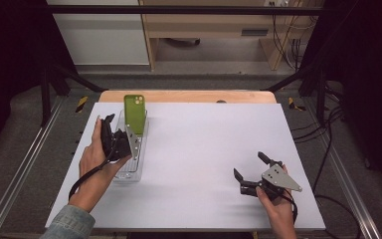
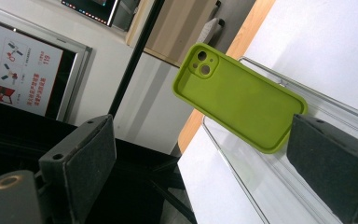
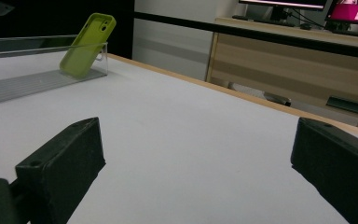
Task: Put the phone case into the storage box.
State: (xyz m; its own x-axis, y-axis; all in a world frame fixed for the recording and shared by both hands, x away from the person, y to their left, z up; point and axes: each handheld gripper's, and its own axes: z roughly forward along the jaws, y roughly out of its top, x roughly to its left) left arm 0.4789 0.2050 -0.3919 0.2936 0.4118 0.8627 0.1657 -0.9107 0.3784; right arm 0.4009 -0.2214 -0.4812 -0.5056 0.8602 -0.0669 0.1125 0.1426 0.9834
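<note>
Fingers of both grippers wide, left gripper (image 1: pixel 110 130) seemingly beside green phone case (image 1: pixel 135 114) in clear tray (image 1: pixel 129 172).

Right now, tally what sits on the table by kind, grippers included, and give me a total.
Green phone case: 1, leaning in the tray.
Clear tray: 1.
Grippers: 2, the left gripper at the tray, the right gripper over bare table, both with jaws apart.
Total: 4.
</note>
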